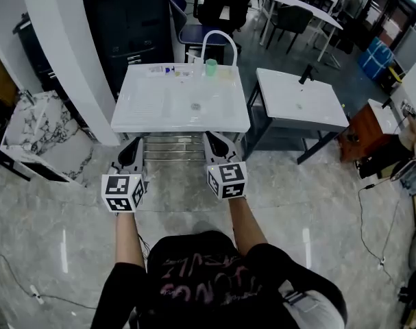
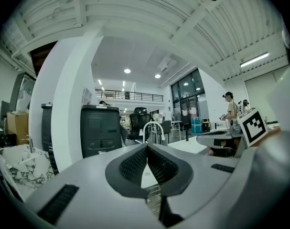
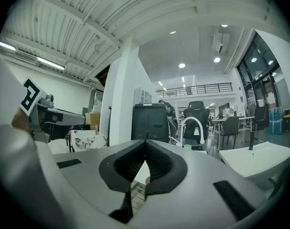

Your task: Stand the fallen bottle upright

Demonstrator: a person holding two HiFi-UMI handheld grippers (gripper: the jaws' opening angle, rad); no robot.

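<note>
Finds the grey two-jaw left tool (image 1: 129, 151) at 7 o'clock off the white moulded washbasin surface (image 1: 136, 118), pads pressed together on nothing, roughly level. Finds the matching right tool (image 1: 218, 148) at 5 o'clock, likewise closed and empty, near the front rim. Places what looks like a small clear bottle with a blue part (image 1: 165, 69) at 11 o'clock on the far ledge, well apart from both tools, too small to judge lying or upright. Sets a translucent green cup (image 1: 211, 67) at 1 o'clock, beside the white arched tap (image 1: 219, 41).
</note>
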